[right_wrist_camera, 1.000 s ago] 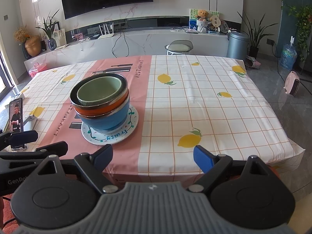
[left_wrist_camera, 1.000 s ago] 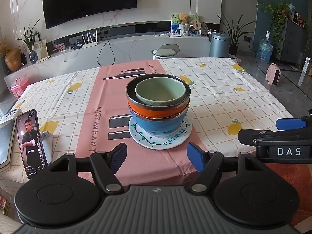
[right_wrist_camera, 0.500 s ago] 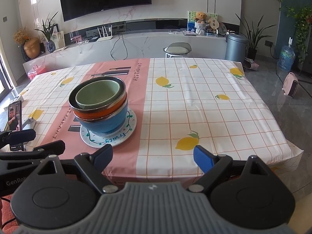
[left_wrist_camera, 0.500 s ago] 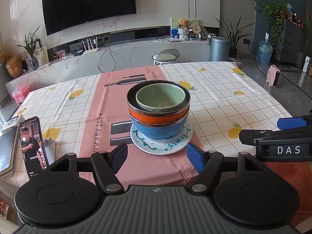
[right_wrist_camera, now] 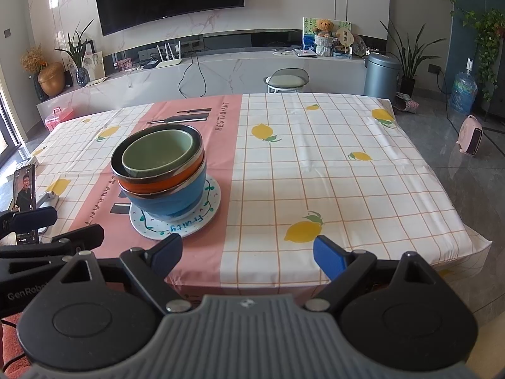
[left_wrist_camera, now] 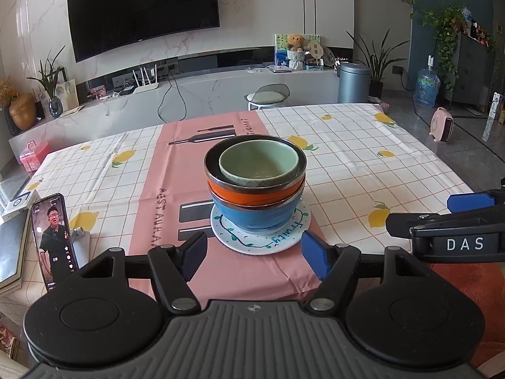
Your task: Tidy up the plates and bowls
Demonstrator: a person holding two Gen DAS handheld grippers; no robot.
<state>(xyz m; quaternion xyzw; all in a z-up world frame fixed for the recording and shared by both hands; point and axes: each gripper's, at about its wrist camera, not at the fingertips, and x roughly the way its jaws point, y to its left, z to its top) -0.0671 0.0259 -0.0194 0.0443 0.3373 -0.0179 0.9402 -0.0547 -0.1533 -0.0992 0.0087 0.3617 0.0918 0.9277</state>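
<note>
Left wrist view looked straight at the stack of dishes, centred between the two blue pads of the left gripper [left_wrist_camera: 254, 254]. A white plate [left_wrist_camera: 252, 242] with a green vine and the blue word "Fruity" lay on the pink strip of the tablecloth [left_wrist_camera: 363, 164], near the front edge of the table. On the plate stood a blue bowl [left_wrist_camera: 257, 216], inside it an orange bowl [left_wrist_camera: 252, 191] with a metal rim, and inside that a pale green bowl [left_wrist_camera: 258, 162]. This view alone showed the right gripper from the side, with the letters "DAS" on it, at the right edge, and a phone [left_wrist_camera: 53, 237] propped upright at the left with a person on its screen.

Right wrist view showed the same stack off to the left, and it alone took in the wide bare stretch of lemon-print cloth to the right, the table's right corner, and the grey floor with a small pink heater [right_wrist_camera: 470, 139]. The left gripper's arm reached in at the lower left edge, just in front of the phone.

The left gripper stood spread wide, with nothing between its pads; the plate's near rim was just beyond them, not touched. The right gripper [right_wrist_camera: 247, 257] was likewise wide apart and empty, its pads over the front edge of the table, well to the right of the stack.
</note>
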